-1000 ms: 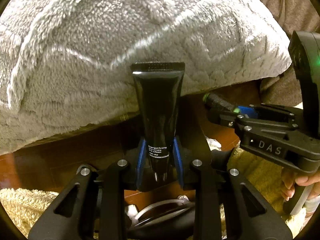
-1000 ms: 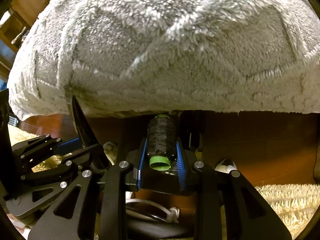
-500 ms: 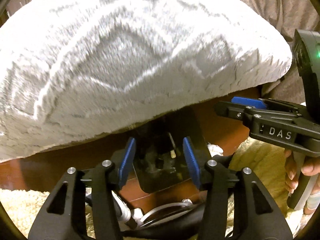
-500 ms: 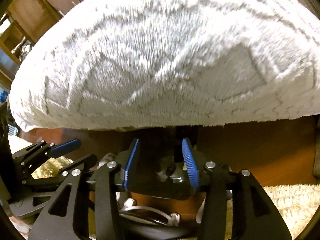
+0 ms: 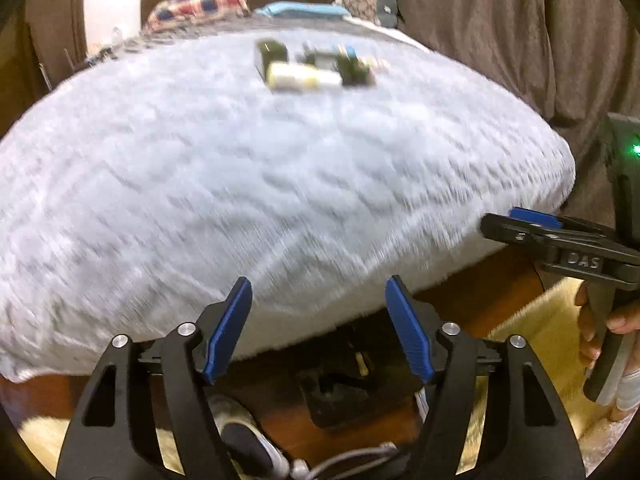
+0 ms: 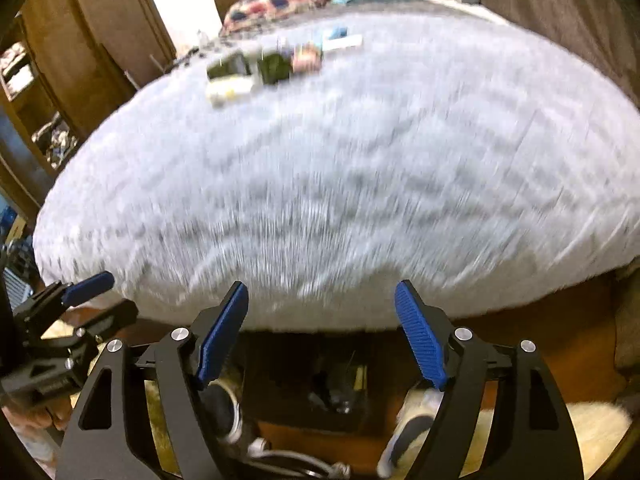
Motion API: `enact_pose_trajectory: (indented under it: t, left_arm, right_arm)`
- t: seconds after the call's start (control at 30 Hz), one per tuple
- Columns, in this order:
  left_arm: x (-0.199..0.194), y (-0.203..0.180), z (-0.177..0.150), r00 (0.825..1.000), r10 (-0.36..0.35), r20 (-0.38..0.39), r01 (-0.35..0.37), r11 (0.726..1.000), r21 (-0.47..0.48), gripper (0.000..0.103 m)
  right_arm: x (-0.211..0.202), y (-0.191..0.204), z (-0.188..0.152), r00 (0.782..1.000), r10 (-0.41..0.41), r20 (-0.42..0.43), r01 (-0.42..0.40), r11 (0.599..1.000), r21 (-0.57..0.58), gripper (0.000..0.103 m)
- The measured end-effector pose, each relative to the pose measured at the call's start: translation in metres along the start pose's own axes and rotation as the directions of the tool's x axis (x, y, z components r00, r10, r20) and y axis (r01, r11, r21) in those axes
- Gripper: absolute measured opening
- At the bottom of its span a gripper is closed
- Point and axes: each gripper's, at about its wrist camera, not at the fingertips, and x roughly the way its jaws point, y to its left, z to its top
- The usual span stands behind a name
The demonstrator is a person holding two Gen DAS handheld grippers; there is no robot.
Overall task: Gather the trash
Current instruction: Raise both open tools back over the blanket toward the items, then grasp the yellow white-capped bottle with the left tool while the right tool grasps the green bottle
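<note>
My left gripper (image 5: 318,320) is open and empty, held at the near edge of a bed with a fluffy grey blanket (image 5: 248,184). My right gripper (image 6: 322,324) is open and empty too, beside it; it also shows in the left wrist view (image 5: 516,224). A blurred cluster of trash (image 5: 316,66), several small boxes and packets, lies far up the bed; it also shows in the right wrist view (image 6: 264,68). A black bin (image 5: 344,388) with items inside sits on the floor below the grippers, also in the right wrist view (image 6: 336,384).
Pillows (image 5: 196,6) and a headboard are at the far end. A brown curtain (image 5: 520,32) hangs to the right. A wooden shelf (image 6: 44,92) stands left of the bed. A cream rug (image 5: 540,332) and shoes (image 6: 412,428) lie on the wooden floor.
The left gripper let go of a black cream tube and the right one a black thread spool. Both opened wide and rose, so the bed top and trash cluster came into view.
</note>
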Motion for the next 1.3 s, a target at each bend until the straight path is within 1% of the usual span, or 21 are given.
enact_pose_trajectory:
  t: [0.1,0.23,0.3,0.4,0.47,0.57,0.7,0.83,1.0,1.23,1.3]
  left_arm:
    - [-0.003,0.006,0.014,0.999,0.04,0.025,-0.04,0.999,0.005,0.069]
    - [0.001,0.016,0.034,0.997,0.071,0.04,-0.072,0.997,0.018,0.077]
    - [0.007,0.018,0.044,0.996,0.075,0.039,-0.076,0.997,0.016,0.079]
    - [0.016,0.021,0.061,0.997,0.065,0.035,-0.065,0.998,0.003,0.08]
    - [0.025,0.022,0.074,0.998,0.053,0.029,-0.053,0.999,0.001,0.085]
    - [0.04,0.019,0.092,0.998,0.061,0.029,-0.062,0.998,0.019,0.088]
    - [0.058,0.01,0.111,0.998,0.062,0.032,-0.064,0.997,0.05,0.089]
    - [0.082,0.005,0.133,0.997,0.066,0.039,-0.068,0.996,0.06,0.089]
    - [0.106,0.006,0.152,0.996,0.078,0.044,-0.081,0.995,0.058,0.089]
    - [0.134,0.01,0.168,0.999,0.036,0.011,-0.036,0.999,0.04,0.089]
    - [0.141,0.011,0.171,1.0,0.03,0.0,-0.03,0.999,0.04,0.087]
  right_arm:
    - [-0.006,0.005,0.013,0.999,-0.014,0.039,0.015,1.0,-0.014,0.079]
    - [-0.003,0.002,0.036,0.997,-0.037,0.072,0.039,0.999,-0.025,0.079]
    - [0.002,-0.001,0.05,0.995,-0.047,0.082,0.049,0.999,-0.018,0.079]
    - [0.013,0.006,0.064,0.994,-0.062,0.09,0.064,0.998,-0.016,0.079]
    - [0.017,0.009,0.073,0.993,-0.07,0.094,0.074,0.997,-0.031,0.079]
    - [0.026,0.015,0.088,0.992,-0.08,0.099,0.086,0.994,-0.061,0.079]
    - [0.037,0.014,0.11,0.988,-0.106,0.109,0.113,0.992,-0.057,0.079]
    - [0.052,0.008,0.129,0.989,-0.109,0.103,0.113,0.993,-0.034,0.079]
    - [0.063,0.001,0.138,0.99,-0.101,0.1,0.102,0.995,-0.008,0.079]
    - [0.076,-0.009,0.145,0.991,-0.105,0.081,0.105,0.994,0.012,0.079]
    - [0.077,-0.009,0.147,0.991,-0.103,0.081,0.102,0.995,0.017,0.079]
